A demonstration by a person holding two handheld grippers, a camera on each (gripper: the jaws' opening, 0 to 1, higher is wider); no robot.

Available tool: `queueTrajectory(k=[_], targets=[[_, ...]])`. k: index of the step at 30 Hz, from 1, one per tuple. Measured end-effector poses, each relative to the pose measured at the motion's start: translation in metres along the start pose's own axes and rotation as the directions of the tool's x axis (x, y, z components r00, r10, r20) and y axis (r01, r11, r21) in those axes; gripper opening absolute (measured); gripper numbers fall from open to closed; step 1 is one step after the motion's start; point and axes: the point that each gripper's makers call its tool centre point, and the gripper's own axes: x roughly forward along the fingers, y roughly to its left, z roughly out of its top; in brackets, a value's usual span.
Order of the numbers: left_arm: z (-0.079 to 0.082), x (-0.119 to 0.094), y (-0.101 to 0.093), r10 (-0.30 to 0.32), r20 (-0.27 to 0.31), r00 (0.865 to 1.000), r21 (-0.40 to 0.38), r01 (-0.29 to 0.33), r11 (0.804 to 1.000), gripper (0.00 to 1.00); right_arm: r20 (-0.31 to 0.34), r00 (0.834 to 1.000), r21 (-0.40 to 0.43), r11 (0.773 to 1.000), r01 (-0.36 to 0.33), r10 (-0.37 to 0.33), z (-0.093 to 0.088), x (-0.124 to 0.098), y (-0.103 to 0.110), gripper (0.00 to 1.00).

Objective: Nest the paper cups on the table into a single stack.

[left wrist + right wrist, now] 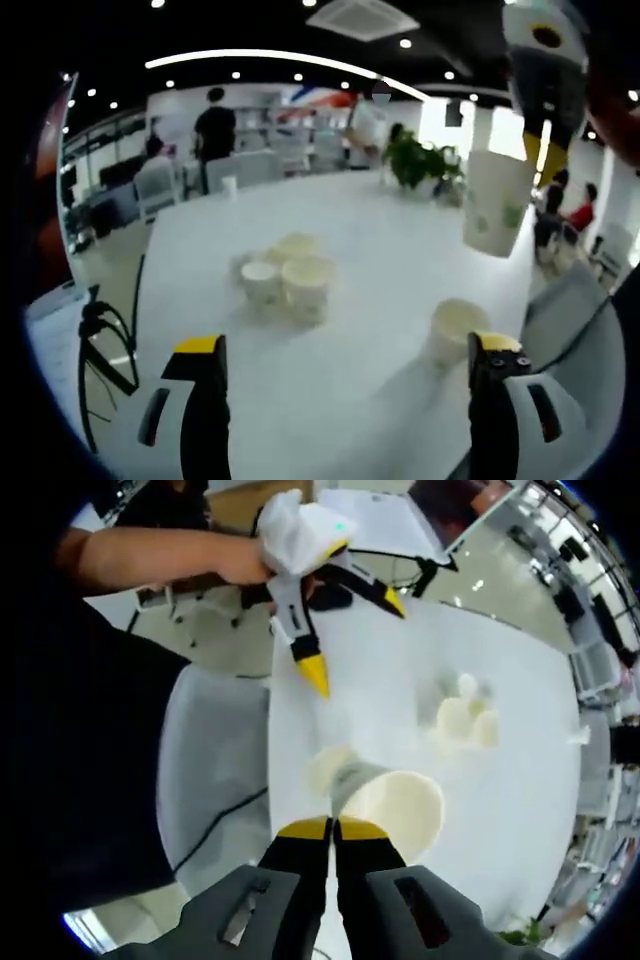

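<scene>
Above the desk (350, 240), right claw (334, 828) pinched on a cup (395, 805) by its rim, mouth forward, likely for nesting; left claw (345, 370) spread, empty; other cups (285, 275) clustered mid-desk.

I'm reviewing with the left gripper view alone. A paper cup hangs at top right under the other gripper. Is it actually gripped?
Observer: Yes. In the right gripper view the right gripper has its jaws shut on the rim of the held cup.
Operator: What is beneath it?
Observer: From above, the lone cup on the table shows just past the held cup, partly hidden by it.
Operator: Who holds my gripper?
Observer: A person's hand grasps the left gripper from behind.
</scene>
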Motion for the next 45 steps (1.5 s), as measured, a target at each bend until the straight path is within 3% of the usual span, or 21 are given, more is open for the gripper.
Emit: queueTrajectory(k=[45], targets=[[-0.004,-0.002,0.003,0.001,0.021,1.000,-0.050,0.000,0.999,0.98,-0.025,1.000,0.047,0.999,0.003,-0.002,0.000,0.053,0.013,0.00]])
